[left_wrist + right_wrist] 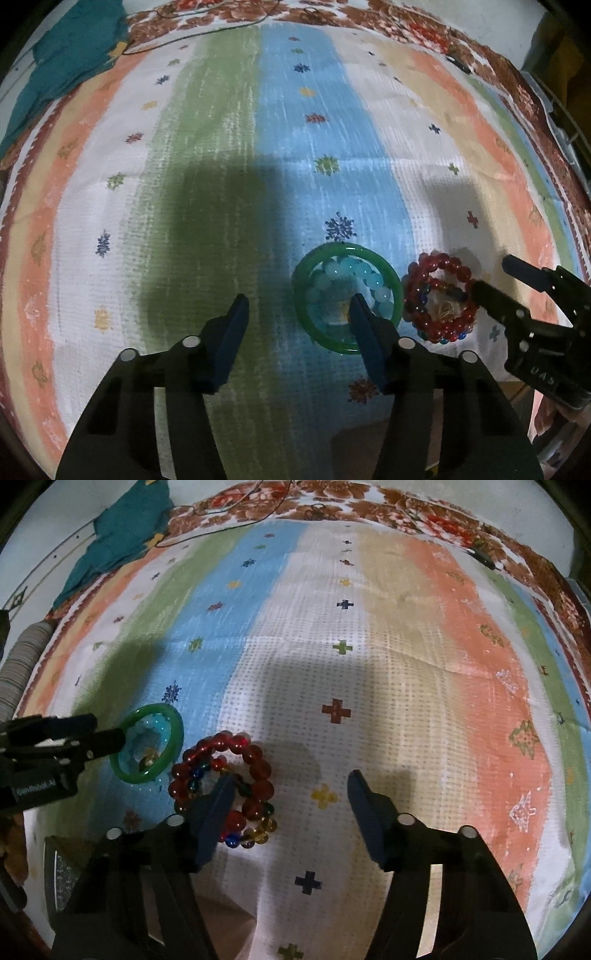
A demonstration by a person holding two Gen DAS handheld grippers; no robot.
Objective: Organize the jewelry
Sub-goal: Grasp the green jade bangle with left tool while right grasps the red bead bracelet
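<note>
A striped cloth [229, 155] with small flower and cross motifs covered the whole work surface, with a teal cloth [70, 59] bunched at its far left corner and a thin cord [229, 515] trailing along the far edge. On the cloth lay two little clusters of jewelry just beside each other: a green bangle [308, 325] lying flat with a pale blue bead bracelet [354, 271] curled inside it, and next to it a red bead bracelet [255, 760] coiled around some blue and amber beads [258, 832]. The left gripper [299, 302] pointed down over the bangle, its fingers partly apart and gripping nothing, one finger [365, 332] poking inside the ring, the other well outside on the green stripe. The right gripper [291, 779] did much the same at the red bracelet, fingers half spread and empty, one finger [214, 812] over the coil's middle. No box or tray showed in either view, so the sorting seemed barely begun: both pieces were still on the cloth, each about to be pinched, and everything remained to be lifted and put away.
</note>
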